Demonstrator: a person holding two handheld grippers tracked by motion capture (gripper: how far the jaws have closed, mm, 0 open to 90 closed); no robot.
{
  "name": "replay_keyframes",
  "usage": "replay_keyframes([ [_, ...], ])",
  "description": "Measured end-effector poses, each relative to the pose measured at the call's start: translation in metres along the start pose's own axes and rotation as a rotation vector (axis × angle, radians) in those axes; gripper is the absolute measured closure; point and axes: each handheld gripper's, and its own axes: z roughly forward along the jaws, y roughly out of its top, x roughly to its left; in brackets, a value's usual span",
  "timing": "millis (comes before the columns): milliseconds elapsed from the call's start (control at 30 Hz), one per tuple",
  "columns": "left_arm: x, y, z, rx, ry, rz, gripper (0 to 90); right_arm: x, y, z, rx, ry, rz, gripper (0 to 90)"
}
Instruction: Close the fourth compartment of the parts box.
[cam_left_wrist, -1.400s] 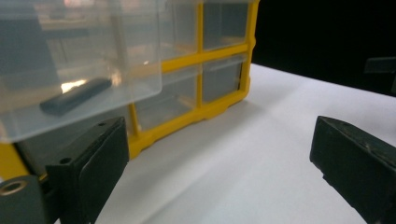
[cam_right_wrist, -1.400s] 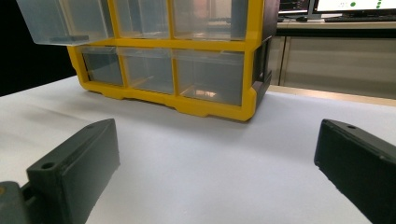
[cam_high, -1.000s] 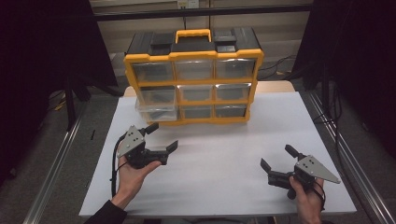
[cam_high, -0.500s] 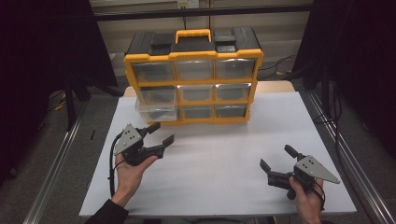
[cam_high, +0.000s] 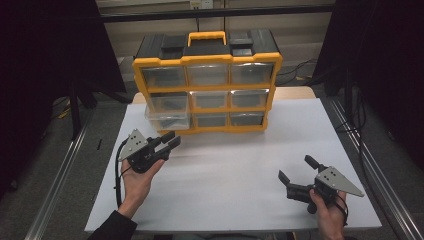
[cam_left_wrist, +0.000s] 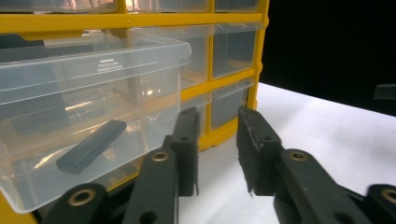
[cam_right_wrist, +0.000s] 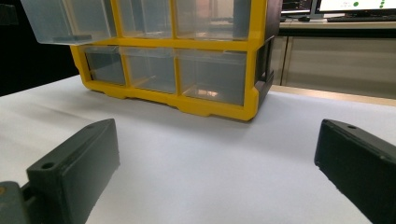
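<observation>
Left hand-held gripper (cam_high: 169, 142) is hovering low over the white-covered bench (cam_high: 240, 170), just in front of the pulled-out clear plastic drawer (cam_high: 167, 120) in the left column of the yellow-framed, black-topped drawer cabinet (cam_high: 207, 82). Its jaws have just been closing; they are standing narrowed with a gap and nothing between them, as the left gripper view confirms. In that view the drawer (cam_left_wrist: 88, 116) is lying beside the jaw tips, apart from them, and a small dark oblong piece (cam_left_wrist: 91, 145) is resting on the drawer floor.

Right hand-held gripper (cam_high: 296, 176) is sitting near the bench's right front edge, jaws spread wide, holding nothing, well apart from the cabinet.

Judgement: the step in hand looks like a push on the drawer front, or a reach for the piece inside.

Risks:
- Jaws are sitting below the drawer lip; a forward push from here could catch the underside and tilt or jam the drawer.
- Cabinet is standing unbraced; a hard shove could slide it back across the bench.
- A tilted drawer could let the dark piece slide.
</observation>
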Motion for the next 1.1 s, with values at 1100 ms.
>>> replay_keyframes([
  [1100, 0.026, 0.006, 0.024, 0.012, 0.019, -0.045, 90.0, 0.000, 0.000, 0.000, 0.002, 0.001, -0.001, 0.0],
])
